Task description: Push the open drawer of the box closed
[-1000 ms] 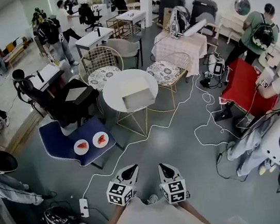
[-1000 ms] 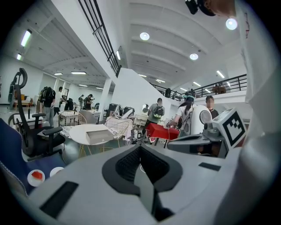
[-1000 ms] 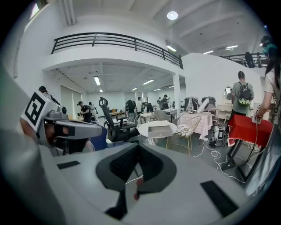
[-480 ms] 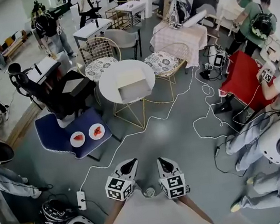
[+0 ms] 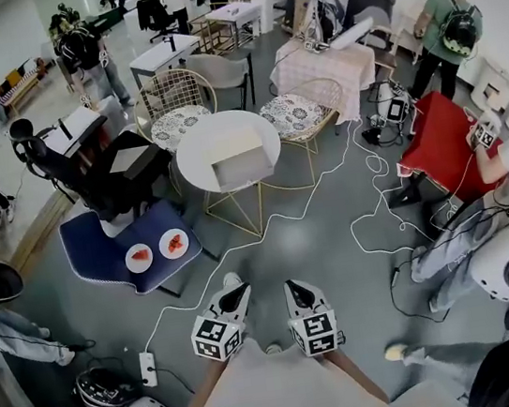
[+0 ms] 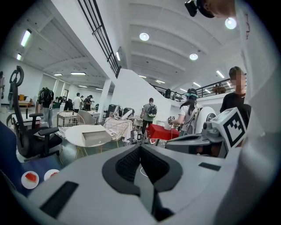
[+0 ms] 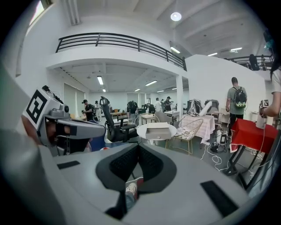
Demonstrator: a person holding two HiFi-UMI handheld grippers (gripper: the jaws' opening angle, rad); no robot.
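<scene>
A round white table [image 5: 198, 154] on thin gold legs stands on the grey floor, with two wire chairs [image 5: 173, 101] [image 5: 305, 110] with patterned cushions along its far edge and a black office chair [image 5: 65, 169] to its left. Just in front of the office chair is a blue seat [image 5: 100, 247], and two white plates [image 5: 138, 258] [image 5: 174, 244] of red food lie side by side near its front right edge. A white cable [image 5: 323, 187] winds across the floor from a power strip [image 5: 147, 368] towards a red-covered table [image 5: 440, 146] at the right.
</scene>
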